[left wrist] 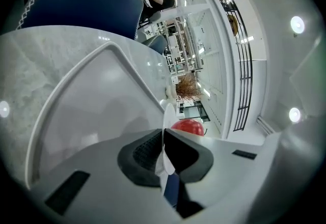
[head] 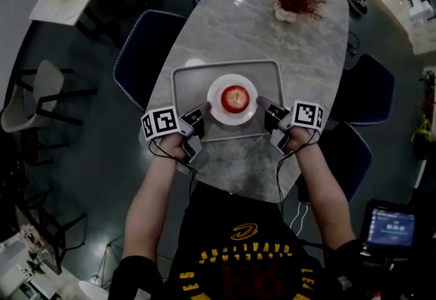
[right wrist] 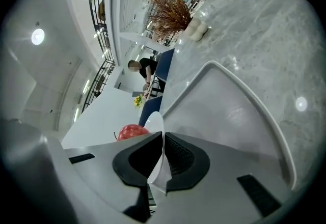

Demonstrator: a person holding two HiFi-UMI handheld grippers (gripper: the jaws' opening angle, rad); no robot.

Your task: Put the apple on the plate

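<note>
At the near end of the marble table (head: 272, 39), the apple (head: 236, 97) is seen resting at the centre of the white plate (head: 218, 112), within the outline of the grey tray (head: 225, 63). The stated goal is judged already met: 1 apple, on the plate.

The plate is held by 2 grippers. The left gripper (head: 204, 112) is clamped narrowly on the left rim, and the right gripper (head: 266, 105) likewise on the right rim. In each gripper view the thin rim is seen edge-on between the jaws, with the apple behind it.

Whether the plate is seated on the tray or held just above it cannot be told. Remaining work is judged to be seating the plate if needed, then releasing both rims.
</note>
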